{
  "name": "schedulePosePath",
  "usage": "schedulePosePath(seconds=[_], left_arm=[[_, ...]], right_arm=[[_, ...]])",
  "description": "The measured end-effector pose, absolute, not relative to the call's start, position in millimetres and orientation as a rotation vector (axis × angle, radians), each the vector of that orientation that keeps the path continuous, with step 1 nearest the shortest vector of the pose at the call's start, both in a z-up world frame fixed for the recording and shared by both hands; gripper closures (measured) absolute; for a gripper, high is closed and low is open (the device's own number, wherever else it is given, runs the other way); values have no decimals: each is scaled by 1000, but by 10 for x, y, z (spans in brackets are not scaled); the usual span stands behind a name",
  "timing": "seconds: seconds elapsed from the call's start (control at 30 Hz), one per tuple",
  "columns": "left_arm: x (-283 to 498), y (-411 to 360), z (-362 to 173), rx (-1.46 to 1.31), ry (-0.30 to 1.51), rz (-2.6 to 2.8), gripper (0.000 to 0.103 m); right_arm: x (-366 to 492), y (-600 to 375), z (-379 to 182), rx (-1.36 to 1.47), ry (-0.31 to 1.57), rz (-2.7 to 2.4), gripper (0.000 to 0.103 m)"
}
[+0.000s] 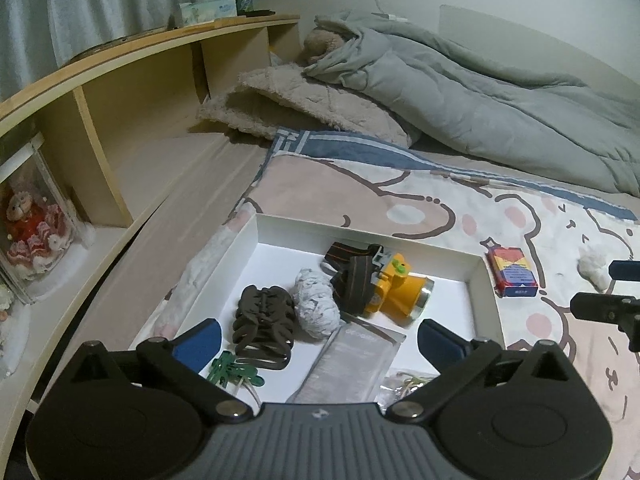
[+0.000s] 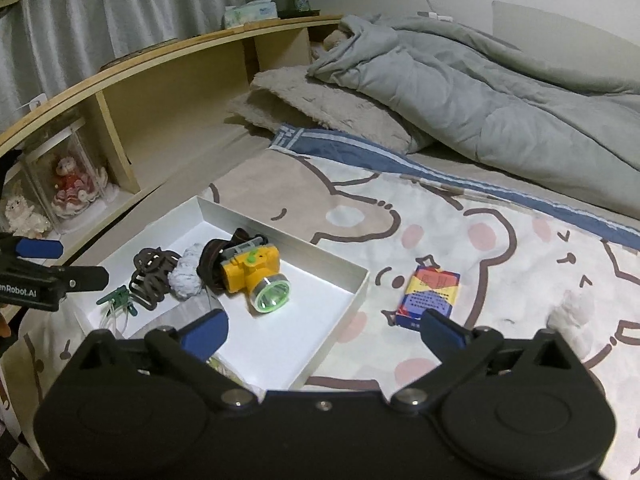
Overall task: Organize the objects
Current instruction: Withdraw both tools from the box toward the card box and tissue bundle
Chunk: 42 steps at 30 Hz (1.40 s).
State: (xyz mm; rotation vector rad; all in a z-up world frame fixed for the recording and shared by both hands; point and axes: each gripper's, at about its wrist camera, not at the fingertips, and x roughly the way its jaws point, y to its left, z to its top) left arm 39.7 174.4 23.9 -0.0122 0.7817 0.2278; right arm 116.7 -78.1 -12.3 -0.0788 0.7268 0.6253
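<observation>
The white tray [image 1: 486, 280] lies on the bed's cartoon-print blanket [image 2: 480, 248], and everything else is placed from it. Along its left part sit a green clip [image 1: 236, 372] and a dark brown claw clip [image 1: 262, 330]; next rightward a grey-white bundle [image 1: 318, 306], then a yellow headlamp [image 1: 394, 290] with its brown strap, all inside the tray. A clear flat packet [image 1: 352, 360] rests near the tray's near edge. The left gripper [image 1: 316, 340] hovers over that near edge, jaws spread wide, nothing between them. Just right of the tray, outside it, lies a red-and-blue box [image 2: 430, 294] on the blanket. The right gripper [image 2: 324, 330] hangs over the tray's right corner (jaws wide apart, empty). Farther right sits a white fluffy thing [image 2: 574, 312].
</observation>
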Motion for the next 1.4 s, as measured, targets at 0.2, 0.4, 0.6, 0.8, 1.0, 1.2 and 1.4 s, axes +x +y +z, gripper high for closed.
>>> schedulePosePath(seconds=[0.2,0.4,0.6,0.8,1.0,1.2,1.4], left_arm=[[446,1644,243,-3,780,216,0],[562,1460,254,4,765,184,0],[703,1238,237,14,754,146,0],[845,975,218,41,741,99,0],[968,703,183,58,744,49,0],[1086,441,132,70,750,9,0],[1212,187,80,77,757,-26,0]], right_arm=[[1210,-871,-127,-59,735,606,0],[1236,-995,-136,-56,743,568,0],[1280,-1231,-136,-51,748,502,0],[1313,-1530,-145,-42,751,438,0],[1340,-1852,-139,-17,751,380,0],[1356,-2155,-149,11,750,326,0],[1396,-2415,-175,47,747,274,0]])
